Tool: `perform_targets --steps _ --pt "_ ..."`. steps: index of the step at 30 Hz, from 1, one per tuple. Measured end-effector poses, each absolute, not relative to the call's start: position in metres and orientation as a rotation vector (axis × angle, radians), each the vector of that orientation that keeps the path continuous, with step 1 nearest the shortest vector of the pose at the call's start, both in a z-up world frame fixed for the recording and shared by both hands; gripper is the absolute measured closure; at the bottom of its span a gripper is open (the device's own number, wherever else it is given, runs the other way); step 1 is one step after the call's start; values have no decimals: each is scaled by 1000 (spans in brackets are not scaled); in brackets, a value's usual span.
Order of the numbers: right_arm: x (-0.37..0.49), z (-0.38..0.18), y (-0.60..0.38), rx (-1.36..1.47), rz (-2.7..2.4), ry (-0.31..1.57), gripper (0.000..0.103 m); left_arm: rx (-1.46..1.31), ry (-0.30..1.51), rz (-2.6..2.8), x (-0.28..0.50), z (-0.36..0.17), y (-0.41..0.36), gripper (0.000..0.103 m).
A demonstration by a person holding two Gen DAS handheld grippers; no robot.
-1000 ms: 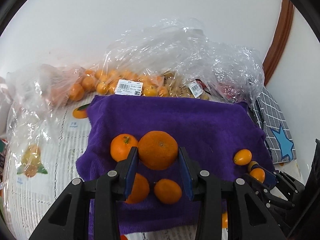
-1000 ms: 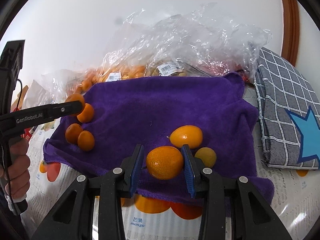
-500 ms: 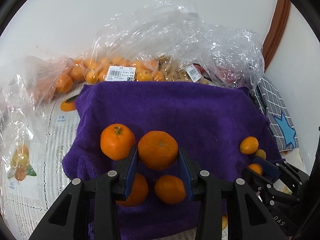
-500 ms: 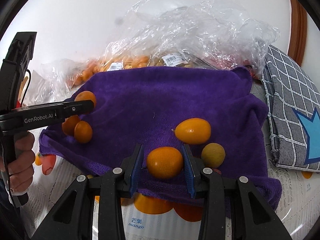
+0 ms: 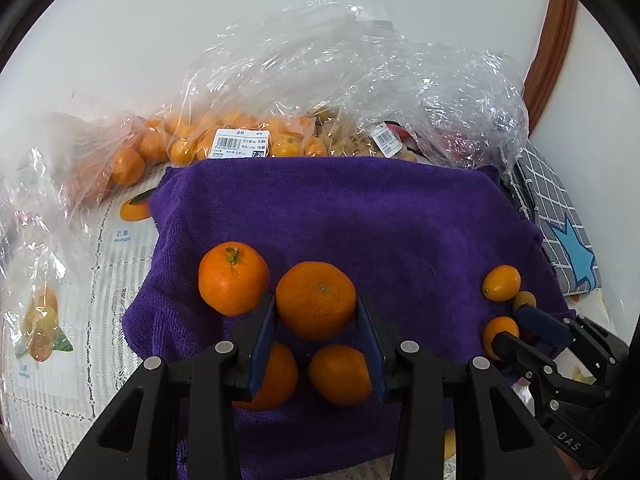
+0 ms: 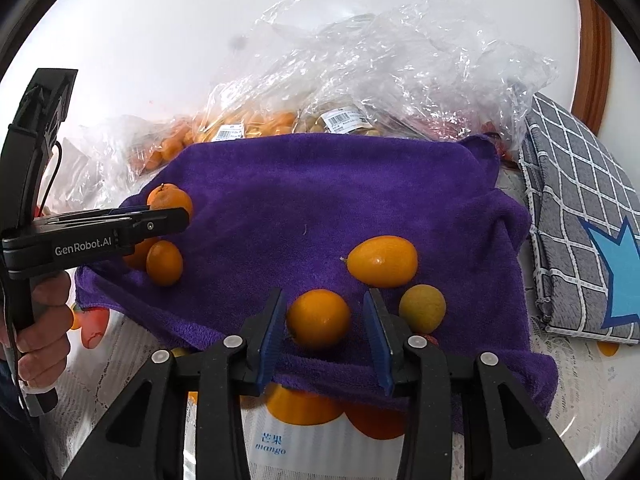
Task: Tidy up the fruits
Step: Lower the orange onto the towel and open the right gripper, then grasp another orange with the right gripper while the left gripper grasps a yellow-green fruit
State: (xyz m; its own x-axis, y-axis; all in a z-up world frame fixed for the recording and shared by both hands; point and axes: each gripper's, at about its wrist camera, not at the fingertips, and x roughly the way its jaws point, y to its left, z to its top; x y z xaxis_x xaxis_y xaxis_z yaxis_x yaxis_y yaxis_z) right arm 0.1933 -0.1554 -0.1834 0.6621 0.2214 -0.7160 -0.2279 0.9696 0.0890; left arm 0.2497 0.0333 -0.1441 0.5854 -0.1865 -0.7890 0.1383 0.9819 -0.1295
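Purple towel [image 5: 360, 208] fills the middle of the left wrist view, spread over a printed fruit-pattern sheet [image 5: 80, 280]. The left gripper [image 5: 316, 334] clamps a large mandarin [image 5: 316, 300] between its blue pads, the jaws narrow and pressed on both sides of the fruit. Just left of it sits a stemmed mandarin [image 5: 233, 279], touching the left finger. Two more mandarins lie below the jaws on the towel: one partly hidden behind the left finger [image 5: 276, 376], one between the fingers [image 5: 340, 374]. At the towel's right edge the right gripper [image 5: 520, 326] reaches in beside an oval kumquat [image 5: 501, 283] and two smaller fruits. Clear plastic bags of fruit [image 5: 248, 136] are heaped along the wall behind, and a grey checked cloth [image 5: 560, 232] with a blue star lies to the right.

From the right wrist view, the right gripper [image 6: 324, 334] has just been opening; a round kumquat [image 6: 319, 319] rests on the towel [image 6: 340, 200] between its pads, with a clear gap on the right side, so it is no longer squeezed. The oval kumquat [image 6: 382, 261] lies just beyond it, and a paler greenish kumquat [image 6: 422, 308] sits just right of the right finger. At far left a hand [image 6: 40, 336] holds the left gripper [image 6: 172, 220] over the cluster of mandarins [image 6: 164, 262] at the towel's left edge. The bags [image 6: 360, 92] and checked cloth [image 6: 572, 208] lie behind and to the right.
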Motion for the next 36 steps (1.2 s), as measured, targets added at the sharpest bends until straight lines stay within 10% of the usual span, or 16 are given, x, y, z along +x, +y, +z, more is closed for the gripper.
perform_targets --steps 36 --pt "97 -142 -159 2 143 733 48 -125 826 -113 130 -95 82 60"
